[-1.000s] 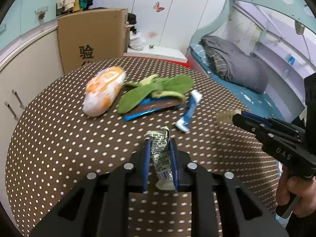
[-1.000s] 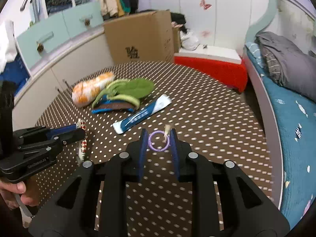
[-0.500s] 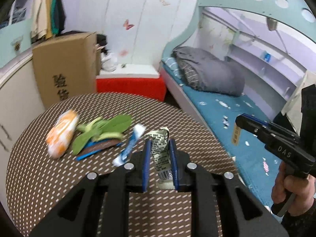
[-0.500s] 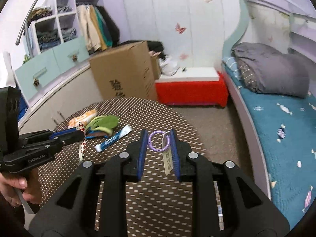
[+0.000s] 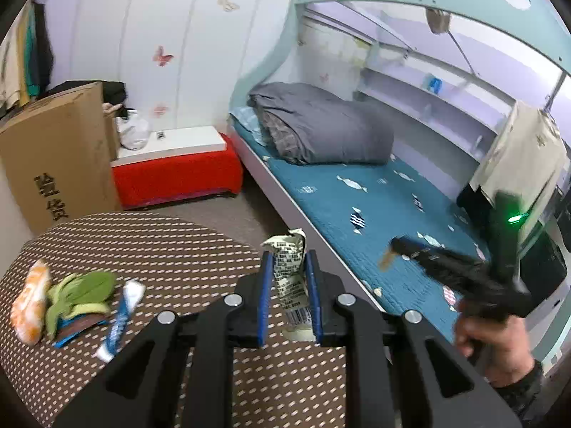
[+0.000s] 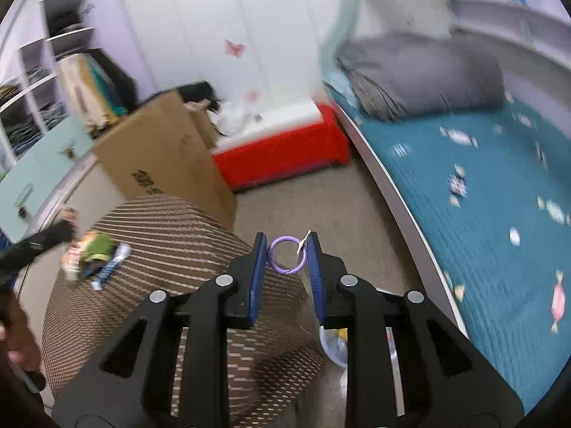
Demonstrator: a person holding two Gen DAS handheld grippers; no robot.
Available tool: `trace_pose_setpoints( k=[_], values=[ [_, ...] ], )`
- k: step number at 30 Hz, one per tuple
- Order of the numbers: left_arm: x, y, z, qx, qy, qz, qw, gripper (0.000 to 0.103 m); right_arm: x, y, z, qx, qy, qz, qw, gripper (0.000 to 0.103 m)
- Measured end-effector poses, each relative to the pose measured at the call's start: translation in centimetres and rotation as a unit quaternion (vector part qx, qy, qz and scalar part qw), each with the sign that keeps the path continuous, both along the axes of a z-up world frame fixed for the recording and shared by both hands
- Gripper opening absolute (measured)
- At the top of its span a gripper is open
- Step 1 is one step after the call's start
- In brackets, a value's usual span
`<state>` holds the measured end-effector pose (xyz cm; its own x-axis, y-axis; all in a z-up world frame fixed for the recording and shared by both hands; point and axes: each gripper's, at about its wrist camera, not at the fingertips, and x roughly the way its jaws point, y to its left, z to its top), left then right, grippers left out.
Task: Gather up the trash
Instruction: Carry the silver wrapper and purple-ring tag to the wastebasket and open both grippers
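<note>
step: carry phase, I judge. Both my grippers are loaded and lifted off the dotted table, swung toward the bed side of the room.
left gripper: jaws clamped on a crumpled printed wrapper; it sticks up between the blue pads, barcode end low.
right gripper: jaws pinched on a purple ring with a small white tag against the right pad.
trash left on table: orange-white packet, green leafy piece, dark wrapper with blue edge, blue-white sachet, bunched together at the far left, well apart from both grippers.
next move: needs a bin to drop into. I'd lower each gripper over it and let the jaws part, then come back for the pile.
containers: cardboard box beside the table, inside not visible. A clear rounded rim with something yellow in it shows low under my right gripper; cannot tell if that's the bin.
blur: right wrist view smeared, small detail unreliable.
</note>
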<state>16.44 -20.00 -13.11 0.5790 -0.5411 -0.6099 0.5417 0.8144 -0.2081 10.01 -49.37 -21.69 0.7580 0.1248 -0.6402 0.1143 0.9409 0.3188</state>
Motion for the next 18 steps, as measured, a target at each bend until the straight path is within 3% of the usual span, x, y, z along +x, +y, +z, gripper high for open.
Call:
trace_pose_setpoints(
  k=[9,12,15,18],
  values=[
    [2.6,-7.8,-3.0,0.033,0.032,-0.043,0.998,0.018,4.0,-5.1,-11.2,0.079,0.096,-0.04,0.991,0.027],
    [3.5,-10.2,-4.5,0.045,0.046,-0.055,0.9964,0.018,4.8,-6.9,-14.1,0.108,0.119,-0.058,0.985,0.082],
    [4.2,-12.4,-6.1,0.057,0.061,-0.067,0.9942,0.018,4.4,-8.5,-15.7,0.132,0.131,-0.082,0.979,0.082],
    [5.1,-15.2,-8.4,0.077,0.081,-0.084,0.9902,0.018,2.9,-9.9,-15.4,0.145,0.115,-0.11,0.977,0.089]
  ],
)
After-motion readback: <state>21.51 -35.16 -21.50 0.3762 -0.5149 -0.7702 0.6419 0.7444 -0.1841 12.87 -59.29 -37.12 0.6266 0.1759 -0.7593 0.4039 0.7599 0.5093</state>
